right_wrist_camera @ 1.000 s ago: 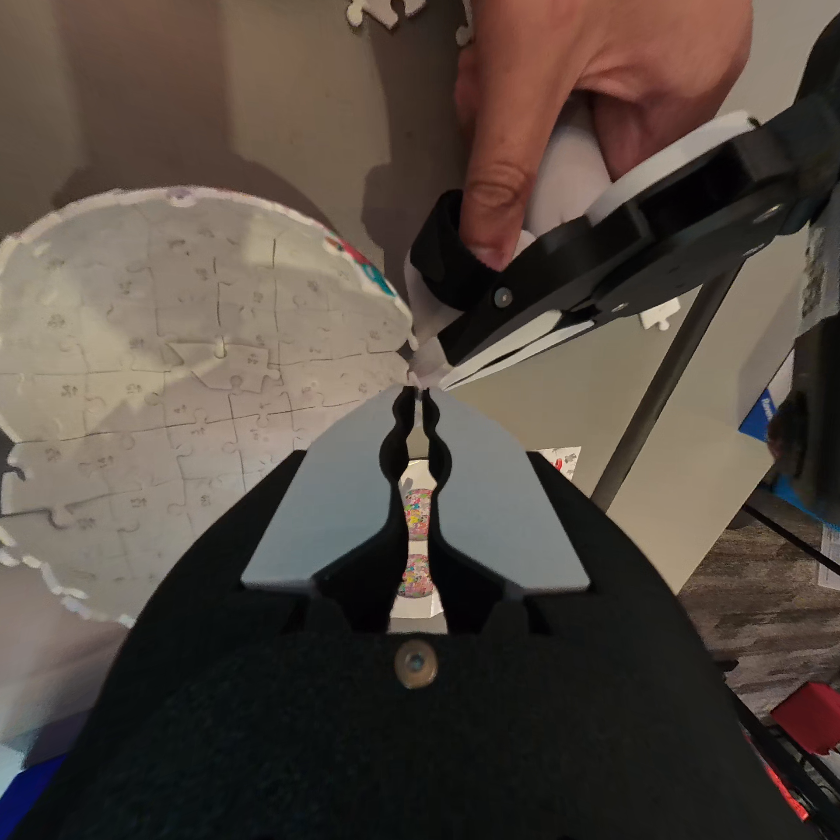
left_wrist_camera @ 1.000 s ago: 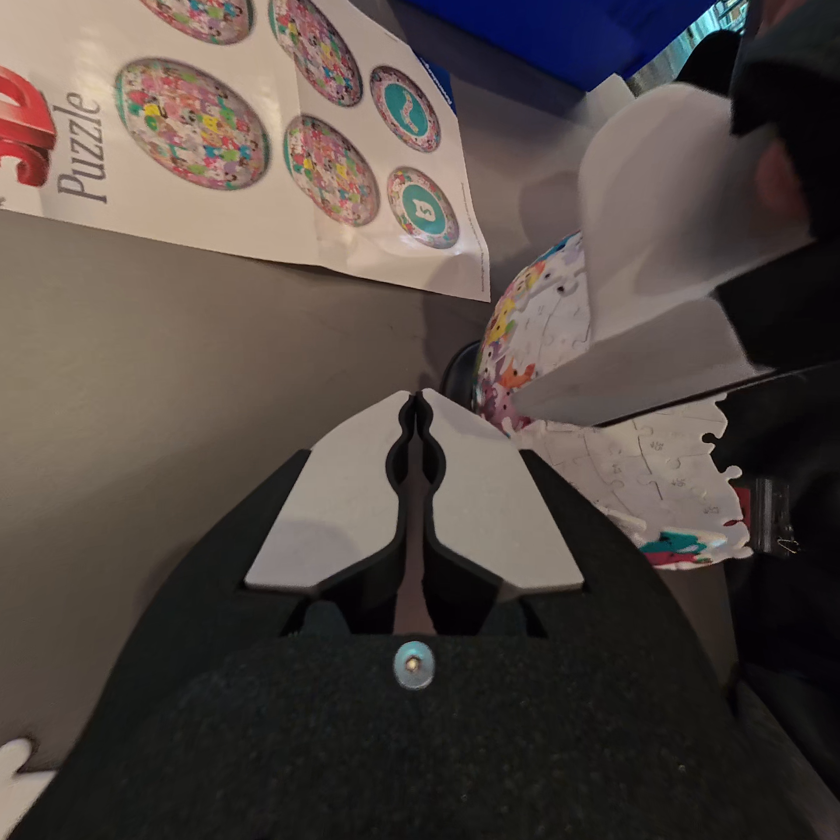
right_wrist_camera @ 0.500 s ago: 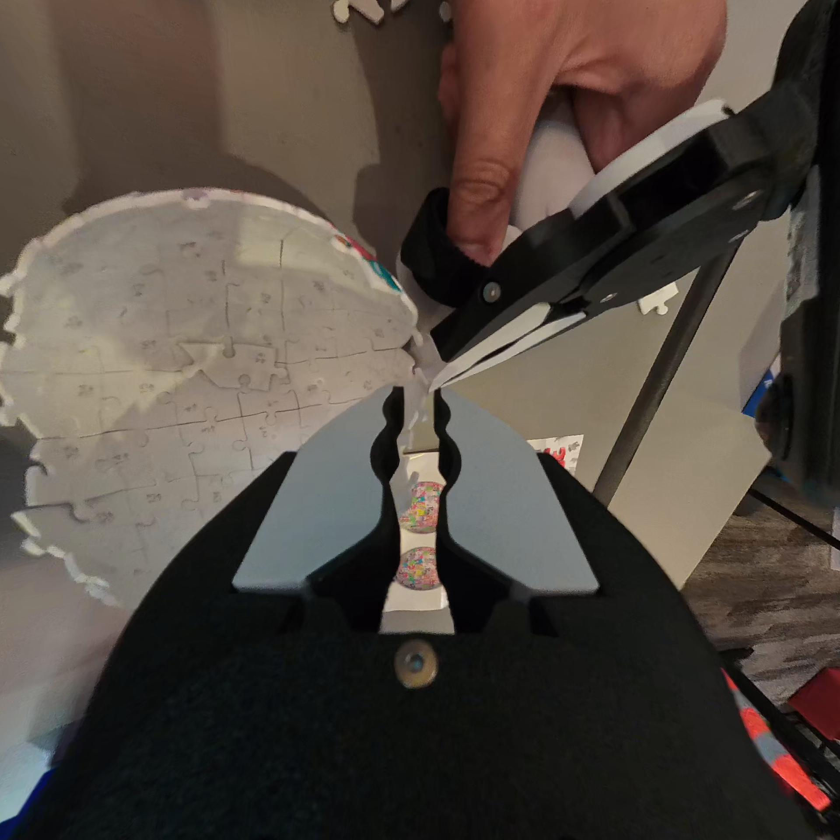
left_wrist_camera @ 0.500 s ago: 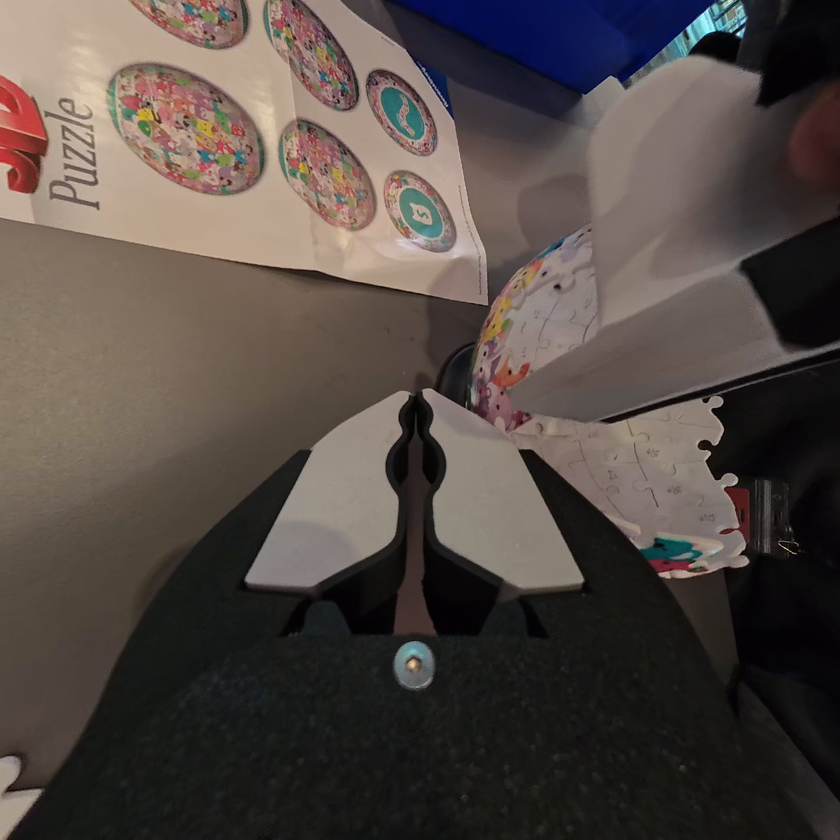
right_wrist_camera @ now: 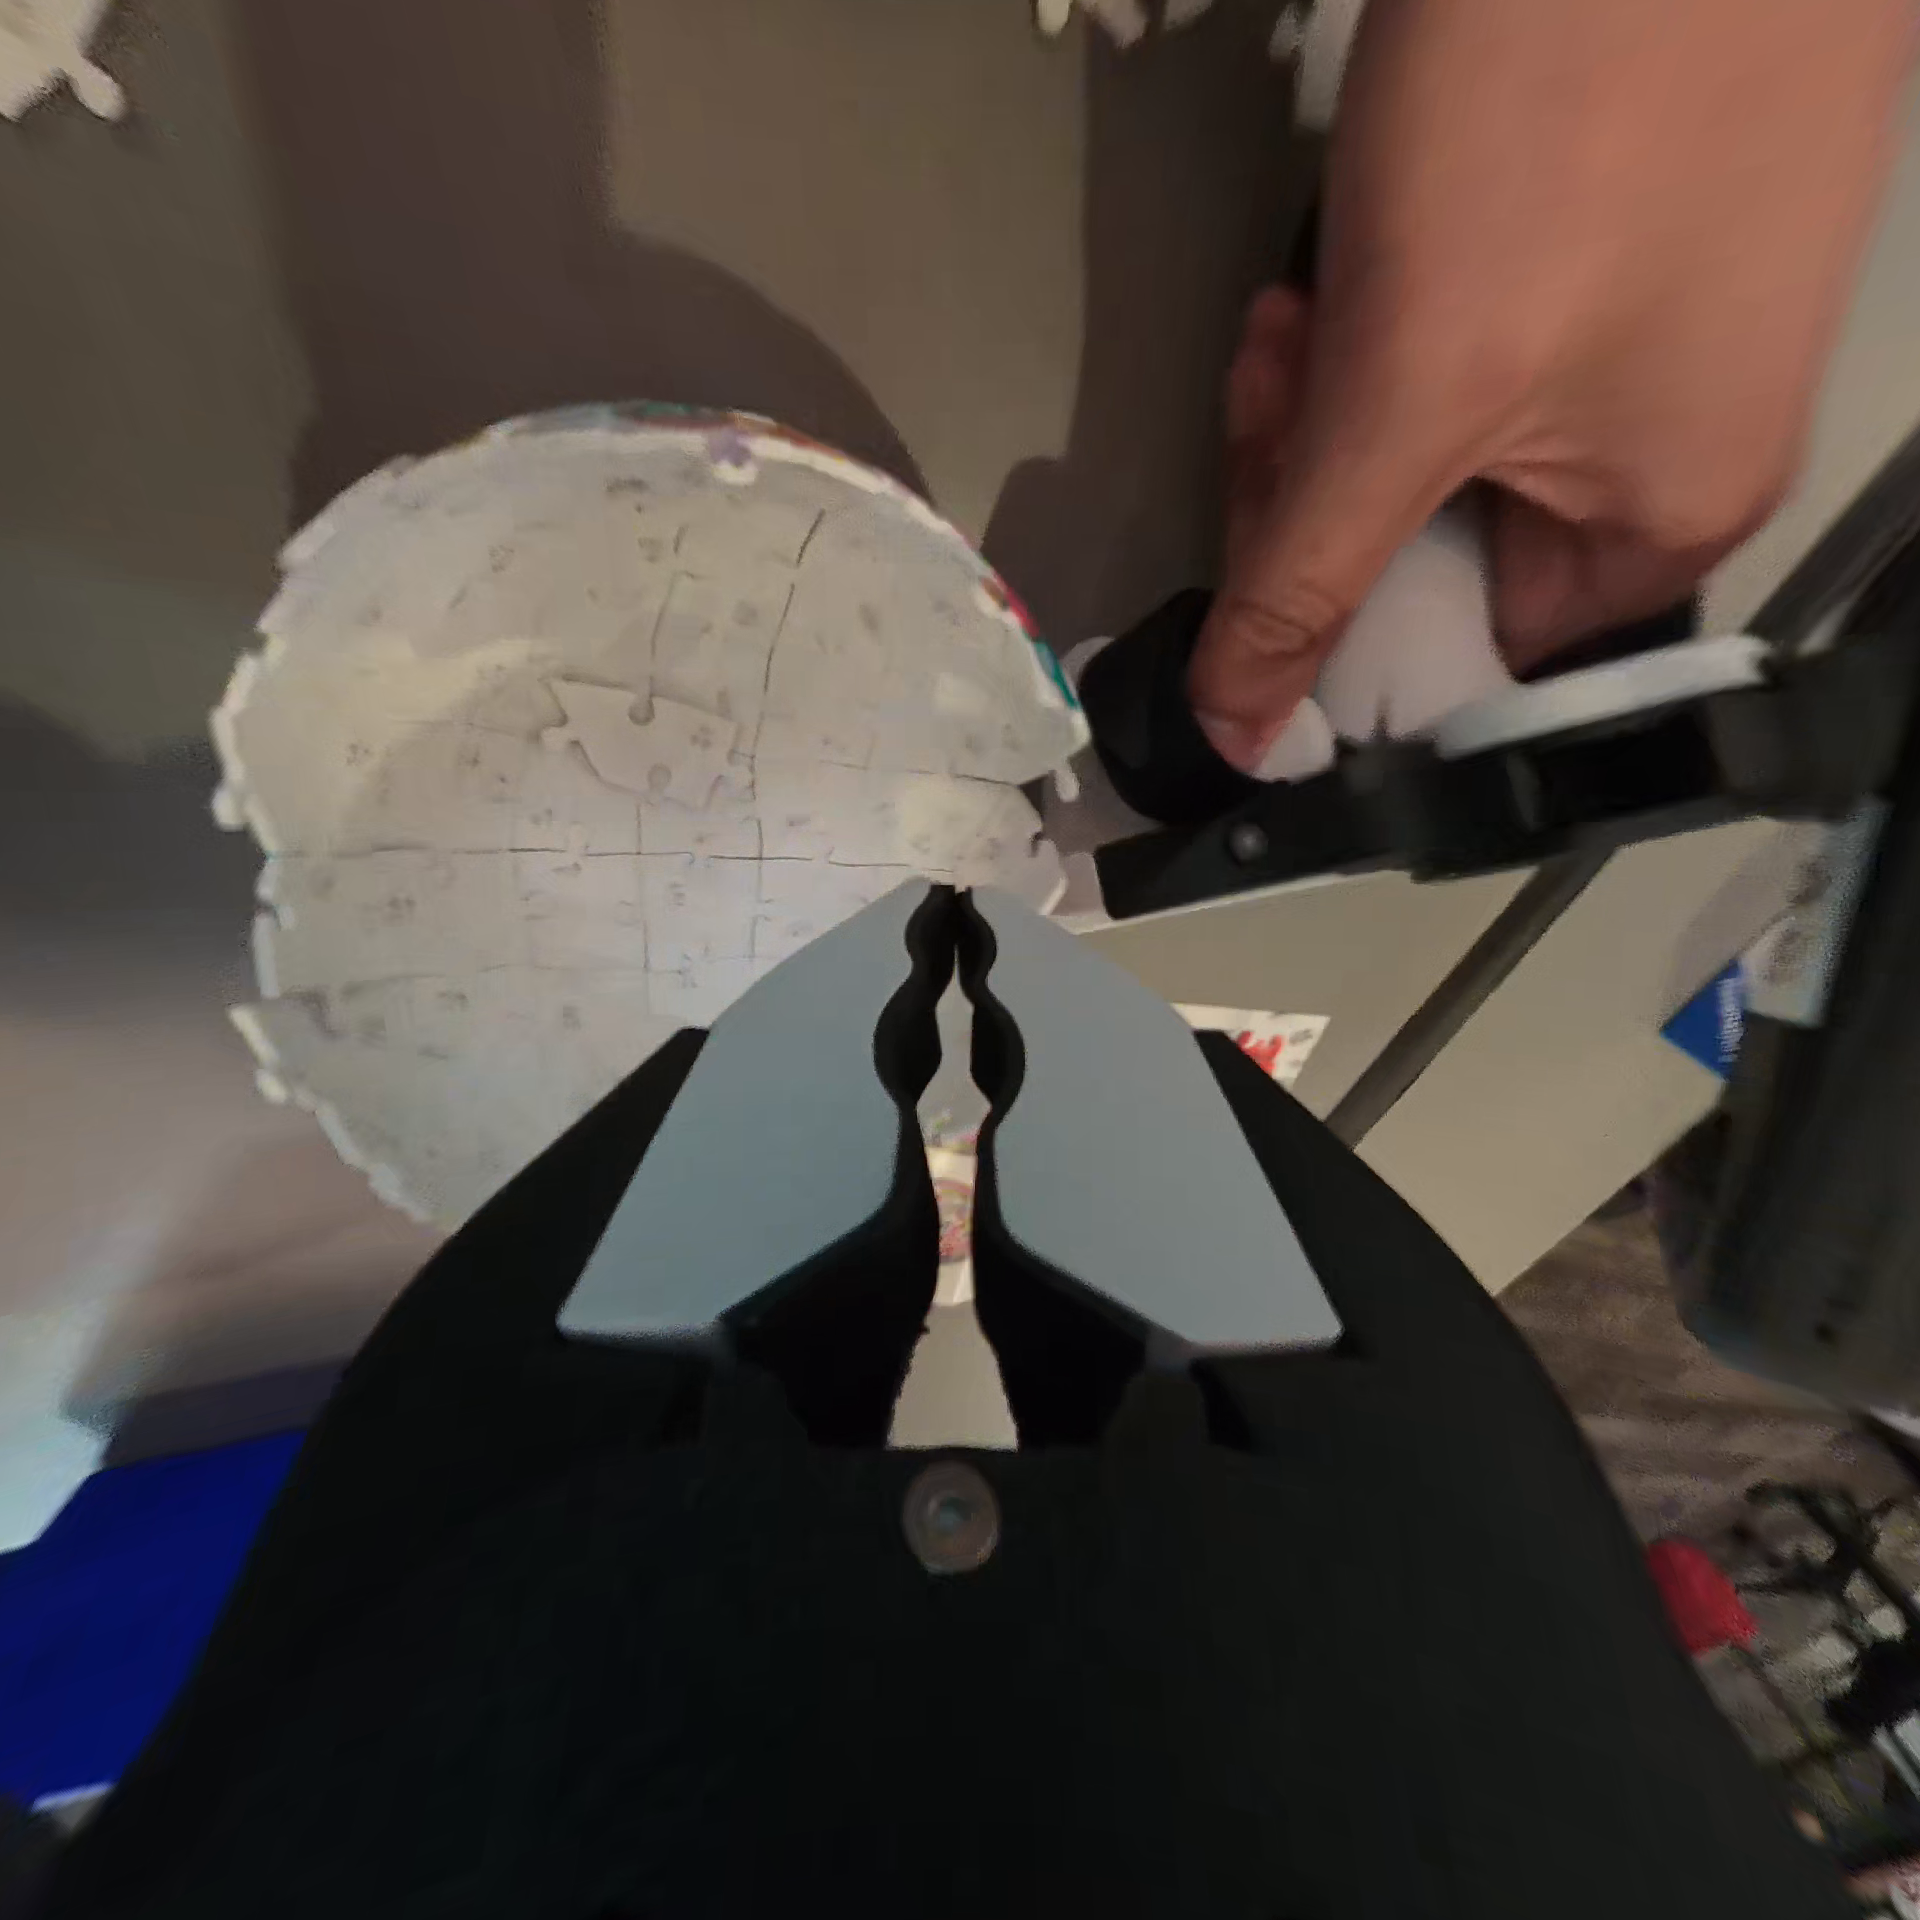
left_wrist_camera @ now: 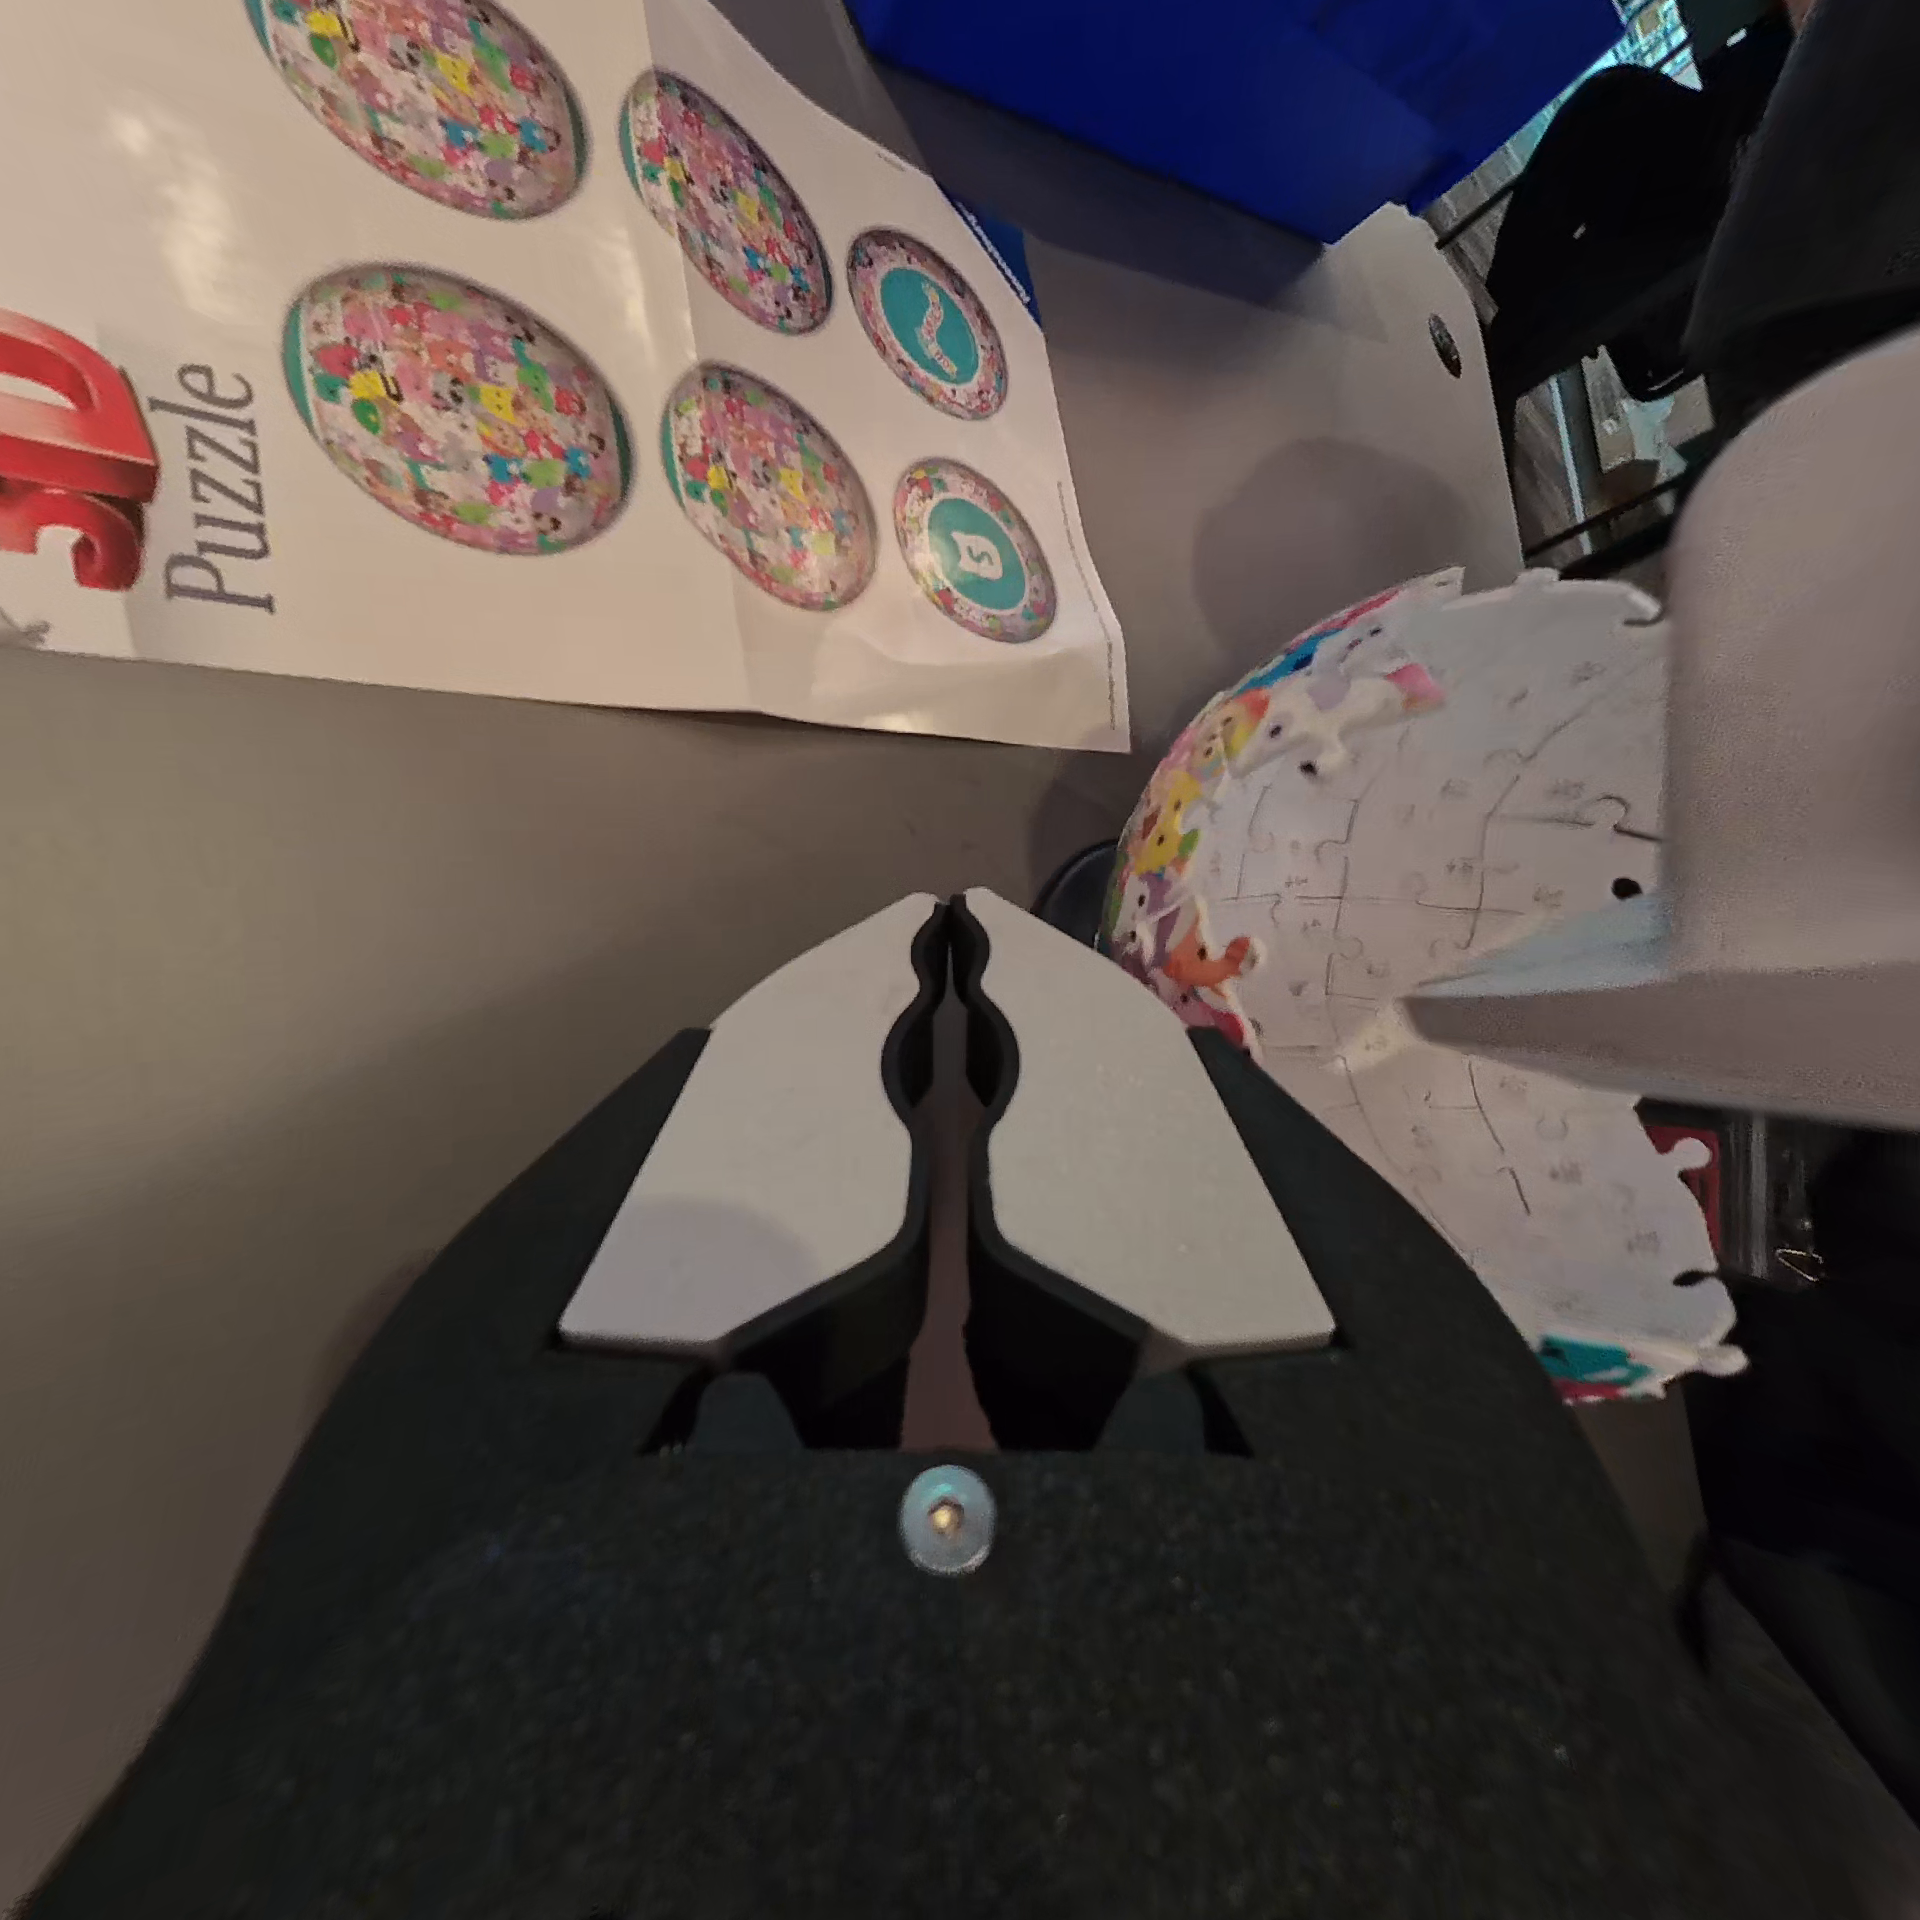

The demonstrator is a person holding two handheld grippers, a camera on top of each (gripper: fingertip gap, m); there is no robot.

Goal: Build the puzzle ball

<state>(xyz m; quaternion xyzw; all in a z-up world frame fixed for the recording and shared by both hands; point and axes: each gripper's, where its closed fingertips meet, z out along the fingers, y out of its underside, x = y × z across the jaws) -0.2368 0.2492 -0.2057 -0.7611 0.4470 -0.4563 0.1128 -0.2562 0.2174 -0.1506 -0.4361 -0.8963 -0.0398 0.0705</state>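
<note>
Left wrist view: your left gripper [left_wrist_camera: 951, 914] has its jaws pressed together w/ nothing between them, tips over bare grey table [left_wrist_camera: 416, 935]. Just right of the tips sits the puzzle ball [left_wrist_camera: 1382, 935], a partly built shell: colourful printed outside facing left, white inside w/ piece seams facing right, jagged open rim at far and near edges. A blurred pale finger of your right gripper [left_wrist_camera: 1766, 904] crosses the shell's right side; contact can't be told. Far left lies the instruction sheet [left_wrist_camera: 520, 416] w/ printed ball pictures; beyond it, a blue box [left_wrist_camera: 1195, 94].

Right wrist view: your right gripper [right_wrist_camera: 954, 904] has jaws nearly closed at the tips, a narrow gap farther back; whether they pinch the shell's rim [right_wrist_camera: 977, 821] can't be told (blur). The white inside of the ball [right_wrist_camera: 623, 790] fills centre-left. To the right, your hand [right_wrist_camera: 1538, 364] grips the other gripper's handle [right_wrist_camera: 1403, 665]. Loose pieces [right_wrist_camera: 62, 62] lie far left.
</note>
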